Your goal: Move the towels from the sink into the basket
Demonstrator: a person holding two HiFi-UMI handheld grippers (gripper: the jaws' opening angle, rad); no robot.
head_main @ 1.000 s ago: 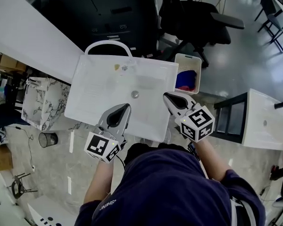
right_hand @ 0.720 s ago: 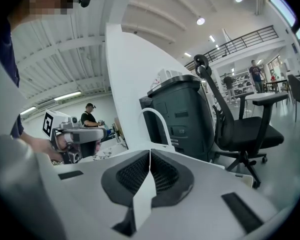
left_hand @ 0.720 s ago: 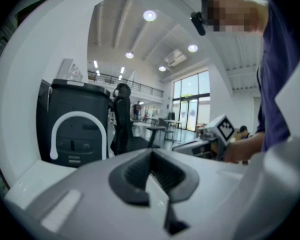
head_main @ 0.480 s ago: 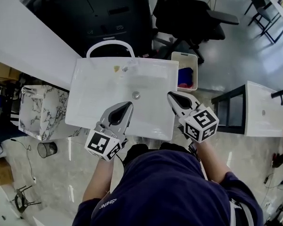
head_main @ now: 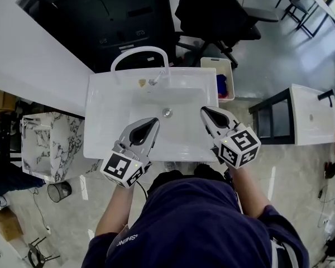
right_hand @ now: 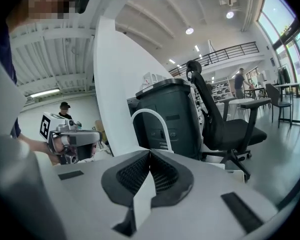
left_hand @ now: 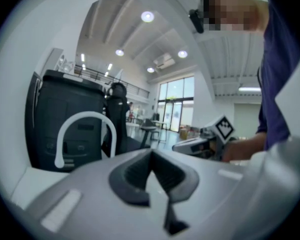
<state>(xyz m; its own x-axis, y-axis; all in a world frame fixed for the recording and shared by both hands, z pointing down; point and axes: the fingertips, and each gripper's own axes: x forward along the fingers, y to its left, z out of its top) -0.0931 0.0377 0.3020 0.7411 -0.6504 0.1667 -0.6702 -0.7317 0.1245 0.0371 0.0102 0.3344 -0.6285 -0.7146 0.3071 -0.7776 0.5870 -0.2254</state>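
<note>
Hovering left gripper [head_main: 151, 125]: jaws pressed together with nothing between them. Seen from above, it sits over the near left part of the sink [head_main: 107, 113], with its marker cube [head_main: 121, 169] toward the person.
Right gripper [head_main: 207, 114]: jaws likewise closed tight and empty, over the sink's near right corner, pointing away from the person.
Between the grippers: bare white basin with a round metal drain [head_main: 167, 113].
Faucet [head_main: 138, 54]: a white arch at the far rim of the sink, beyond both grippers. It shows ahead of the jaws in each gripper view.
Basket [head_main: 231, 78]: pale and narrow, standing on the floor just beside the sink's far right corner.
Towels [head_main: 221, 86]: blue and red cloth bunched inside the basket.
Behind the sink: a large dark bin [head_main: 120, 21], with a black office chair [head_main: 215, 10] to its right.
Further right: a second white sink [head_main: 312, 116] on a dark frame, well apart from the first.
Person: in a dark blue top, standing at the sink's near edge.
</note>
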